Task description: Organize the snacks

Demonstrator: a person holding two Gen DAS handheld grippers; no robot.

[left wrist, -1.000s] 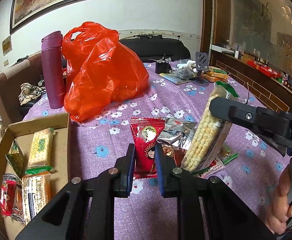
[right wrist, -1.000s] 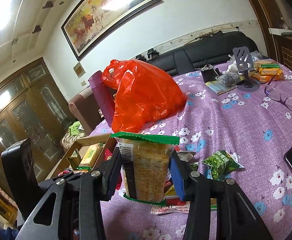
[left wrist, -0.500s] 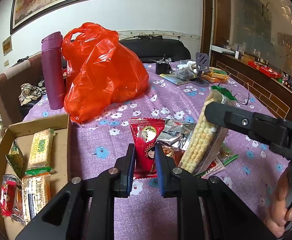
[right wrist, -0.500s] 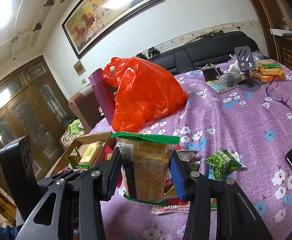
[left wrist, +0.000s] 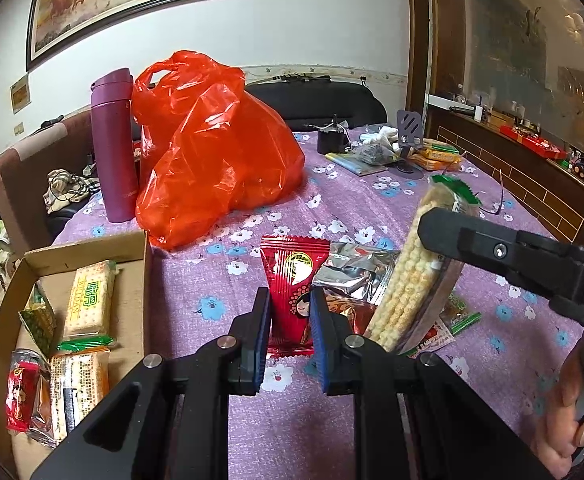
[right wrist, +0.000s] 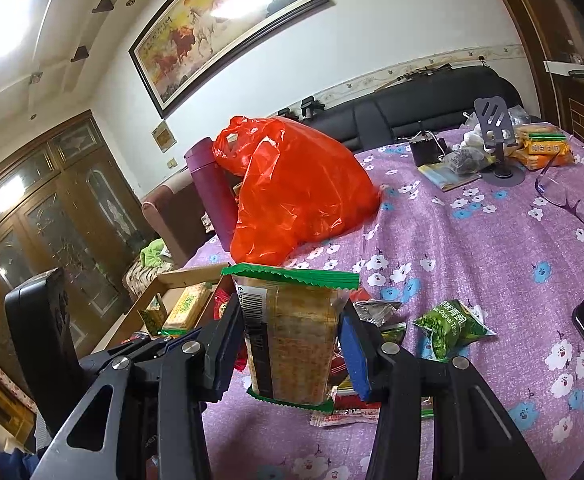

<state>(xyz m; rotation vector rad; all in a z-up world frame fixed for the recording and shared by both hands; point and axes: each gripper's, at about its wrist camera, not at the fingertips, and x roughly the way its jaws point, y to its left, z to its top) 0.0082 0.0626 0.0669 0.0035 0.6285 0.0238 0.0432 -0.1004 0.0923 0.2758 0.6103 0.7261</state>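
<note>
Crinkly foil, our red snack packet (left wrist: 292, 292) sits pinched mid-body in the left gripper (left wrist: 290, 332), while the right gripper (right wrist: 292, 344) half-closed clamps the brittle cracker pack (right wrist: 290, 336) by its sides.

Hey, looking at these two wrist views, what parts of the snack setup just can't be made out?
- Orange plastic bag: its contents, both views; the crinkled film hides them.
- Cardboard box: near end, left wrist view; cut off by the frame edge and the left tongs.
- Loose snack pile: right wrist view; mostly hidden behind the cracker pack in the right tongs.
- Red packet: small print, too small to read.
</note>
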